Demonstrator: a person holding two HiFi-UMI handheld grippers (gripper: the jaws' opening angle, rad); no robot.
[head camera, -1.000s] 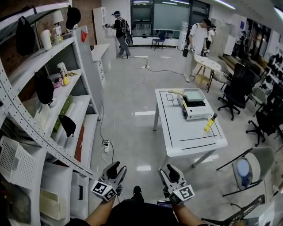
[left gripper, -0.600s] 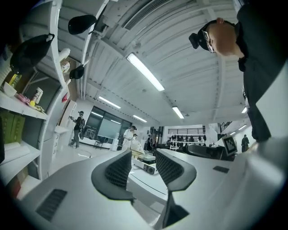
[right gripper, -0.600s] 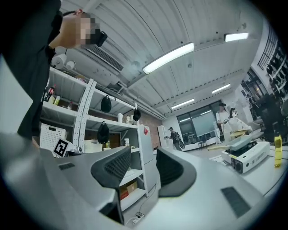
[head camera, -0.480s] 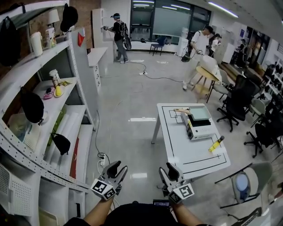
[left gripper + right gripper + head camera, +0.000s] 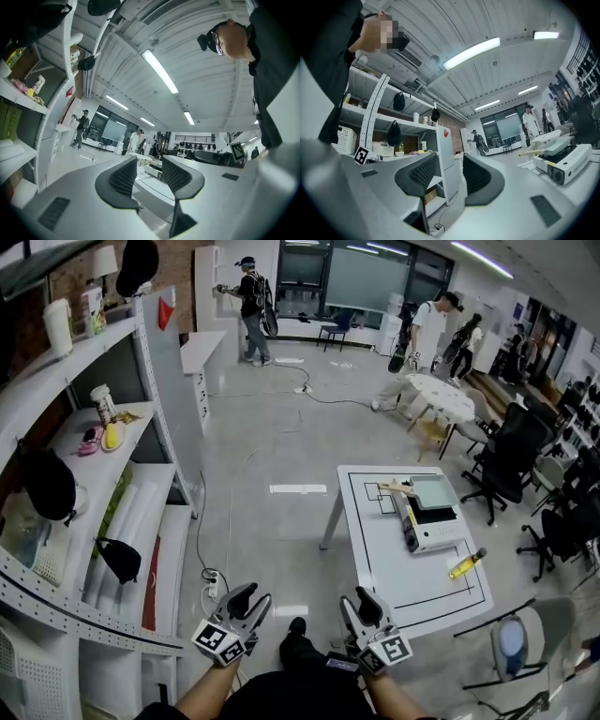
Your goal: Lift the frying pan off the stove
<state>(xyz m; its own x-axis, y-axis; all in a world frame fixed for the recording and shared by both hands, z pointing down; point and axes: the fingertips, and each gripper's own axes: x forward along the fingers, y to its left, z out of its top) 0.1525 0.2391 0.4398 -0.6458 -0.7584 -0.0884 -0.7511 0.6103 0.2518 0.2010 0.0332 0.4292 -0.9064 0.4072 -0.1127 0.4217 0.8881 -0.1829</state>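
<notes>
A square grey frying pan (image 5: 430,493) with a wooden handle (image 5: 396,488) sits on a white portable stove (image 5: 427,523) at the far end of a white table (image 5: 394,568). Both grippers hang low by my body, well short of the table. The left gripper (image 5: 251,597) is open and holds nothing. The right gripper (image 5: 356,599) is open too, with nothing between its fingers. In the right gripper view the pan (image 5: 557,145) and stove (image 5: 566,162) lie far to the right of the open gripper (image 5: 449,161). The left gripper (image 5: 149,161) looks toward the table (image 5: 154,185) between its jaws.
A yellow bottle (image 5: 466,564) lies on the table's right side. White shelving (image 5: 112,474) with bags and bottles runs along the left. A power strip (image 5: 214,585) and cable lie on the floor. Office chairs (image 5: 506,465) stand to the right; people move at the back.
My viewpoint has shifted, so the table and stove now sit lower and more to the right. The people at the back have walked on. Both grippers keep their pose, open.
</notes>
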